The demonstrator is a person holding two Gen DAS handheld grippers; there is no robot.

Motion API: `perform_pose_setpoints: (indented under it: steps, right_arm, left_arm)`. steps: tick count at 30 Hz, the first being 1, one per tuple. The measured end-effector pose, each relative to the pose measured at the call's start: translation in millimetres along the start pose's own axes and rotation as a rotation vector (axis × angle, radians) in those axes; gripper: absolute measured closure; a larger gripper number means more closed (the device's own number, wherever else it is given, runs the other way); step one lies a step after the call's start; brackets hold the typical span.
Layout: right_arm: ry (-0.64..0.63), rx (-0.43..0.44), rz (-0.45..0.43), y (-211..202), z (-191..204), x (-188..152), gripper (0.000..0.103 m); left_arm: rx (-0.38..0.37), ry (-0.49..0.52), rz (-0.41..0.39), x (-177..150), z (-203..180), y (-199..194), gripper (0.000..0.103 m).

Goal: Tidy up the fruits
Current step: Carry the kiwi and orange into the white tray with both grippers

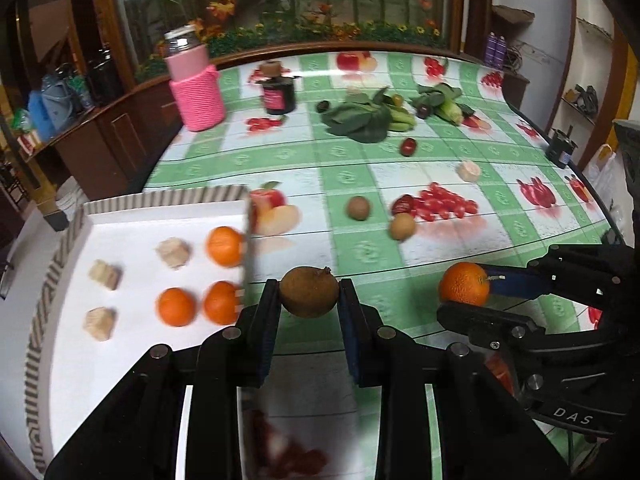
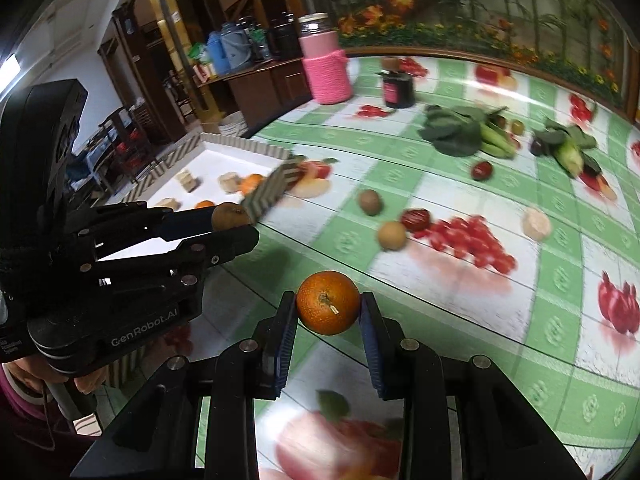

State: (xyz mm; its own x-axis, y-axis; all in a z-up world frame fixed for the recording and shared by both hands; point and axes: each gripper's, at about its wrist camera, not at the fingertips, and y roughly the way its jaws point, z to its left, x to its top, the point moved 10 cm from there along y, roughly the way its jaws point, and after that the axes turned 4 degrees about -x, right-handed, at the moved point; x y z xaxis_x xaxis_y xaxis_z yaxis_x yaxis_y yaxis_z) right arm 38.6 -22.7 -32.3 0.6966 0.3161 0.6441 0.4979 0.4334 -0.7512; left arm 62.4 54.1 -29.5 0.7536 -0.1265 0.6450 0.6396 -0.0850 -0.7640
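Four oranges: three in the tray (image 1: 60, 240), at (image 1: 224, 246), (image 1: 176, 307) and (image 1: 221, 303), and one (image 1: 464, 284) in the right gripper (image 2: 328, 310).

Three tan chunks in the tray: (image 1: 173, 253), (image 1: 105, 275), (image 1: 99, 322).

Three brown round fruits: one (image 1: 309, 292) in the left gripper (image 1: 308, 294), and two on the table (image 1: 304, 152), at (image 1: 358, 208) and (image 1: 402, 226).

Two red dates: (image 1: 409, 146) and (image 1: 402, 204).

One pale peeled fruit (image 1: 469, 171).

Two leafy green piles: (image 1: 360, 114) and (image 1: 440, 102).

One pink jar (image 1: 194, 84). One dark jar (image 1: 278, 94).

Two grippers.
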Motion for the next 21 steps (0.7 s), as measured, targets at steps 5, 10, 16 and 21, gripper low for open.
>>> perform_pose_setpoints:
  steps: [5, 10, 16, 21]
  right_arm:
    - [-0.041, 0.026, -0.008, 3.7, 27.5, 13.4, 0.071]
    - [-0.089, 0.059, -0.014, 9.0, 59.2, 26.2, 0.071]
    - [-0.130, 0.086, -0.008, 19.2, 87.5, 35.6, 0.071]
    - [-0.164, 0.113, 0.011, 30.3, 109.2, 39.2, 0.071]
  left_arm:
    - [0.040, -0.026, -0.012, -3.9, 29.7, -9.8, 0.077]
    - [0.074, -0.058, -0.018, -8.9, 57.8, -16.7, 0.077]
    - [0.106, -0.086, -0.016, -16.9, 85.7, -21.0, 0.077]
    - [0.114, -0.119, 0.001, -26.7, 108.9, -21.0, 0.077]
